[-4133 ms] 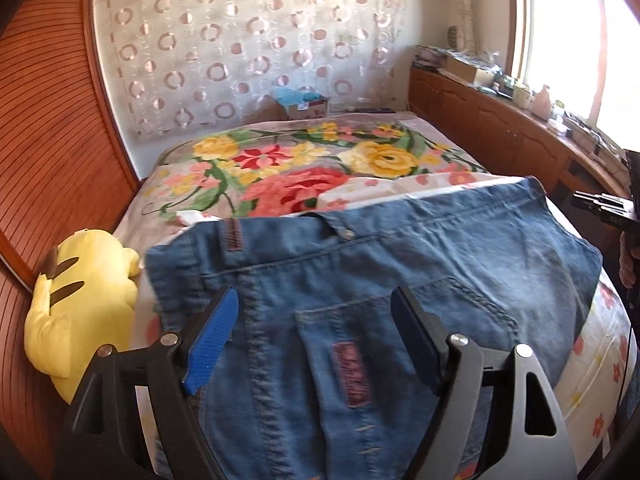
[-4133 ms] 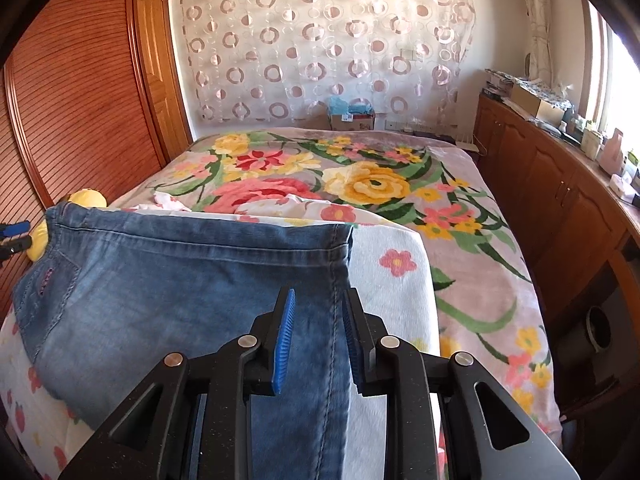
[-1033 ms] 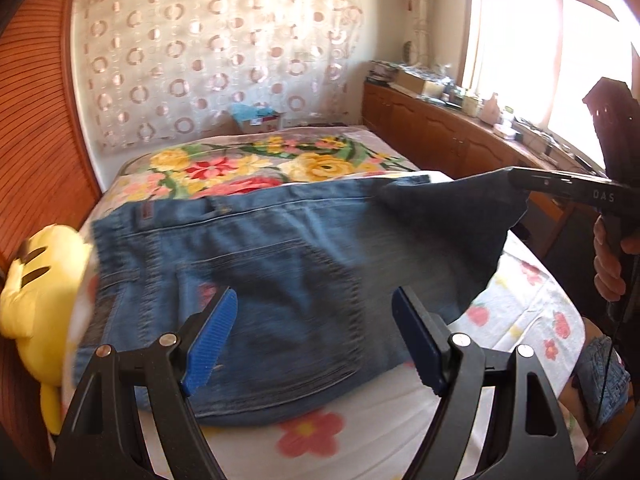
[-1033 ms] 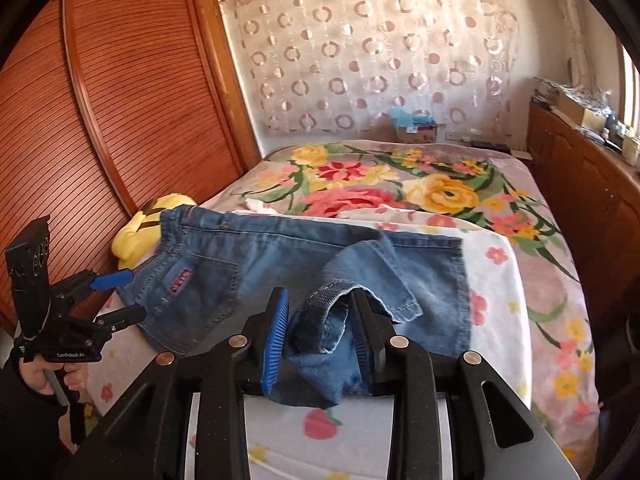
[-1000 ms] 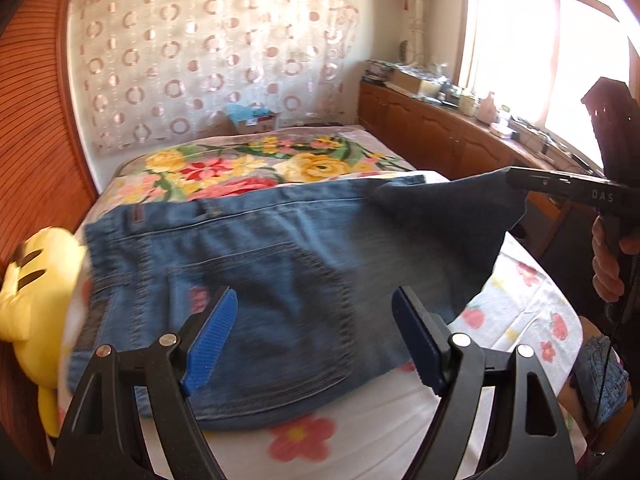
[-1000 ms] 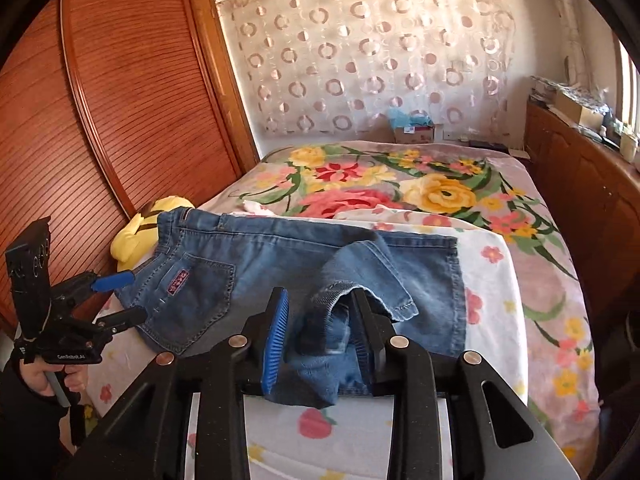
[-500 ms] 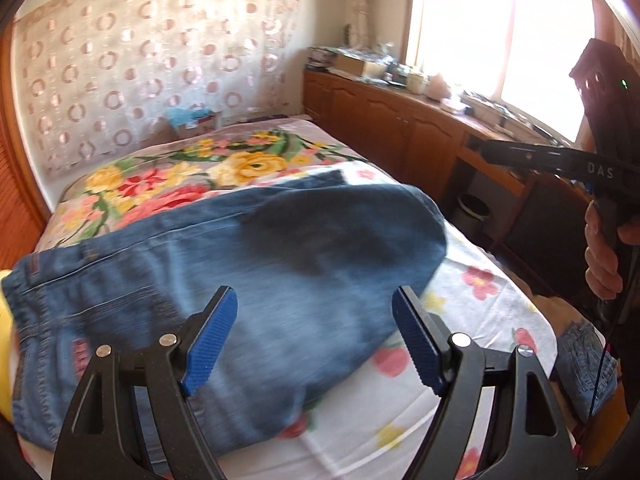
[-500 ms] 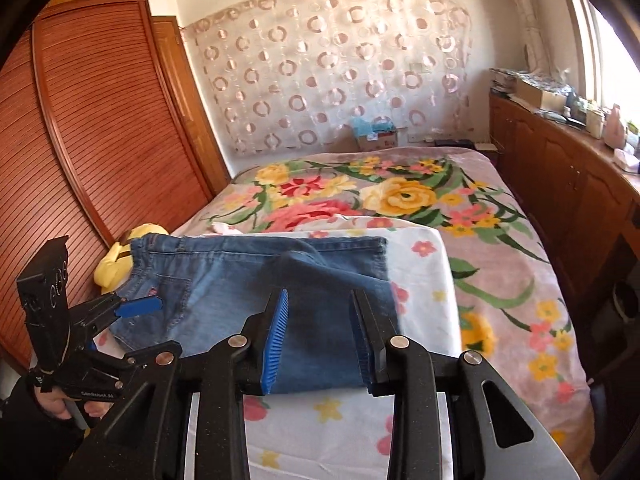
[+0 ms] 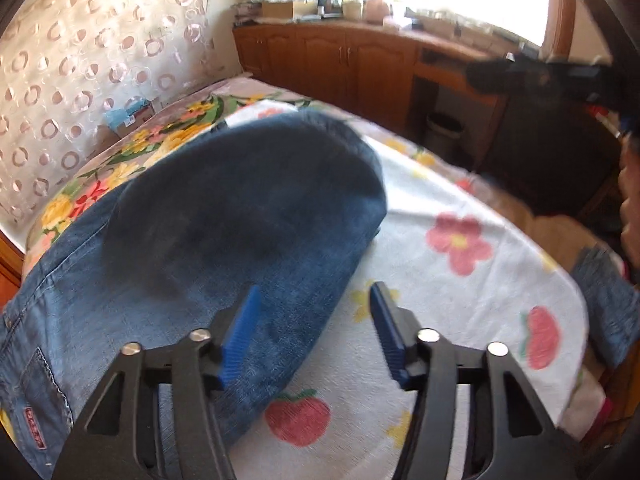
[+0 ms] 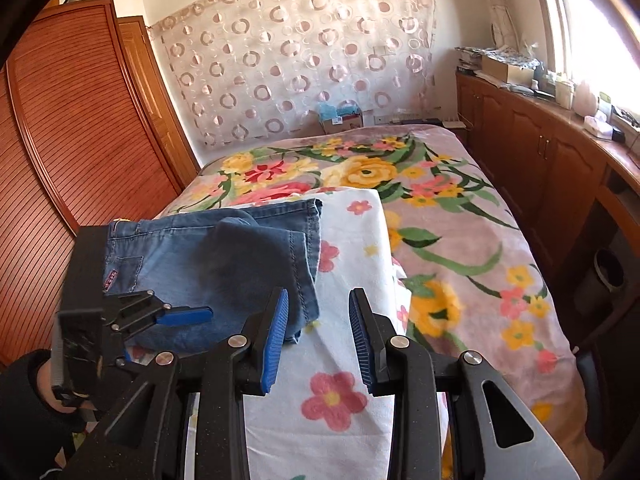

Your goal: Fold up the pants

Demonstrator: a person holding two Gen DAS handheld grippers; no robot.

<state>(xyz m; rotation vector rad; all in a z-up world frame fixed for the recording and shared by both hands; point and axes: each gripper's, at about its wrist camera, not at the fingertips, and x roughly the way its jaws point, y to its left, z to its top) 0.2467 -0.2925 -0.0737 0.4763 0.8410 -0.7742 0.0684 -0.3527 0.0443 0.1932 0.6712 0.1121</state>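
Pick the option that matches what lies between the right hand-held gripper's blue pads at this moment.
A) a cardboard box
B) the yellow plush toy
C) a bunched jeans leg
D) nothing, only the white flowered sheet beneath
D: the right hand-held gripper has open space between its pads, with only the white flowered sheet showing beneath, while the folded jeans lie off to its left.

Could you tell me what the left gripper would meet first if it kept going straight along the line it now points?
Most likely the folded jeans at their near edge on the white flowered sheet; the left gripper straddles that edge, open, its jaws having just been closing.
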